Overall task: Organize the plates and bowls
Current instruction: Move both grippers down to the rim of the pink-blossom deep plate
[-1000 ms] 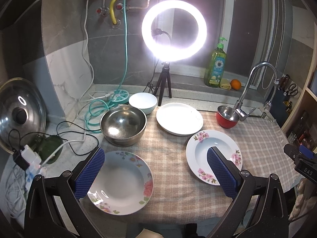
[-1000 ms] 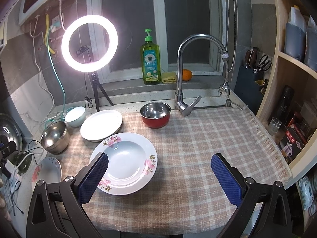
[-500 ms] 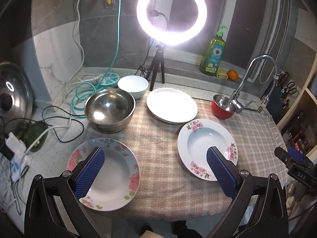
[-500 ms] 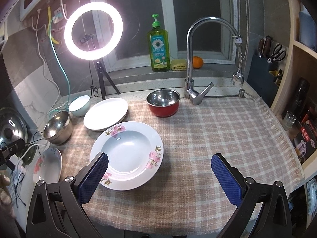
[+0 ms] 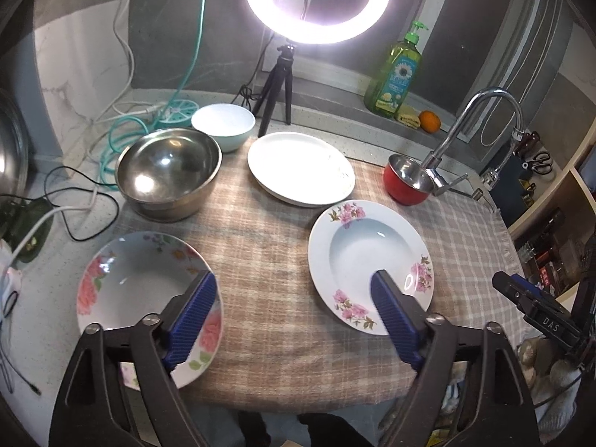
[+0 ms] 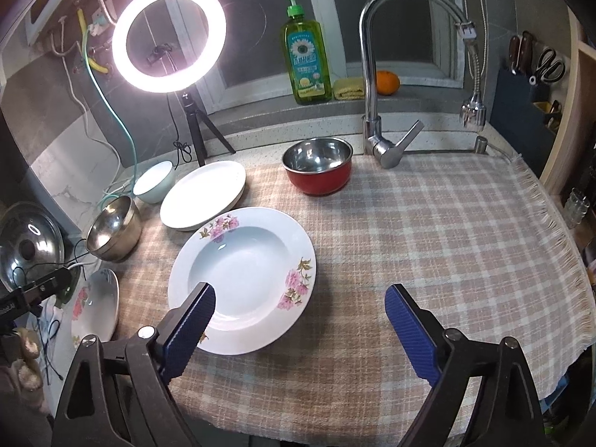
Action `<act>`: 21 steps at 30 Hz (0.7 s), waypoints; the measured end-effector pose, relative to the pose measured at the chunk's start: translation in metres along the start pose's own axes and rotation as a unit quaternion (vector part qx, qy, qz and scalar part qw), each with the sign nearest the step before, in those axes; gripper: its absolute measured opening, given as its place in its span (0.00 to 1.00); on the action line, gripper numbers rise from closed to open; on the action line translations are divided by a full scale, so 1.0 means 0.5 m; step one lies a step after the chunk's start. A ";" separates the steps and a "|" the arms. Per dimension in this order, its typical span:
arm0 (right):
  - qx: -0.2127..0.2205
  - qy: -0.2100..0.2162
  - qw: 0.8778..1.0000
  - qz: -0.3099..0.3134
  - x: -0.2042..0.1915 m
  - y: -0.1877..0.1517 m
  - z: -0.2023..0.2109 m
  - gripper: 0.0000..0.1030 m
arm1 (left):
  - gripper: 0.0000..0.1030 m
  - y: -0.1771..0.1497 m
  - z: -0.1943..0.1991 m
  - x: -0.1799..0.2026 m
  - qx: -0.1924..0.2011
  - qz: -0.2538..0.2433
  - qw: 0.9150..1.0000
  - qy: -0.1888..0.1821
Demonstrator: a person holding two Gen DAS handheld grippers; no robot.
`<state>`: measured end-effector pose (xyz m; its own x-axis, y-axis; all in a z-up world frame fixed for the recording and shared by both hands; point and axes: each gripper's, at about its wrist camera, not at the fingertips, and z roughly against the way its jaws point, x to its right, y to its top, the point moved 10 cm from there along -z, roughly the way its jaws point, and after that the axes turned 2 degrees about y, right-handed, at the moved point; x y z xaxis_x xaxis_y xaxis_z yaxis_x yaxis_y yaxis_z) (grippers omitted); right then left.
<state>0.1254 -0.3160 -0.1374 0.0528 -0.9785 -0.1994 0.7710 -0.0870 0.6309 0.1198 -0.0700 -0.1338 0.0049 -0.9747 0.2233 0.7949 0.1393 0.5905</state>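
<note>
Both grippers hang over the checked cloth (image 6: 428,231), and readable writing is scarce: only "DAS" in white on the black body of the right gripper, seen at four o'clock in the left wrist view. The green dish-soap bottle (image 6: 307,63) carries a daisy label, its print too small to read.

The count: three plates, three bowls. The pink-flowered soup plate (image 6: 242,279) lies flat, face up, mid-cloth. A second flowered plate (image 5: 145,298) sits at eight o'clock in the left view, half off the cloth's edge onto the counter. The plain white plate (image 5: 301,167) lies at twelve o'clock, beyond both. Bowls, all mouth up: a large steel bowl (image 5: 167,171) at ten o'clock, a pale white bowl (image 5: 223,126) just behind it, and a red bowl with a steel inside (image 6: 318,167) near the tap (image 6: 376,85). Round things, so no long axis to call.

The left gripper (image 5: 290,309) is closing, jaws apart, only bare cloth between them. The right gripper (image 6: 300,316) is closing too, jaws apart, its left pad over the soup plate's near rim, gripping nothing.
</note>
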 end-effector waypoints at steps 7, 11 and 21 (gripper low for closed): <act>-0.025 0.024 0.999 -0.011 0.011 -0.003 -0.035 0.66 | 0.70 -0.010 -0.044 0.014 -0.029 0.008 0.999 -0.017; -0.046 0.047 0.998 -0.021 0.015 -0.010 -0.060 0.56 | 0.68 -0.018 -0.073 0.028 -0.051 0.018 0.998 -0.036; -0.099 0.101 0.987 -0.070 0.052 -0.015 -0.132 0.34 | 0.43 -0.029 -0.147 0.052 -0.101 0.037 0.992 -0.066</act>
<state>0.1629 -0.3285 -0.1969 0.0468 -0.9006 -0.4321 0.8876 -0.1610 0.4316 0.1528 -0.1101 -0.1937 -0.0011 -0.9299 0.3678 0.9005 0.1590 0.4047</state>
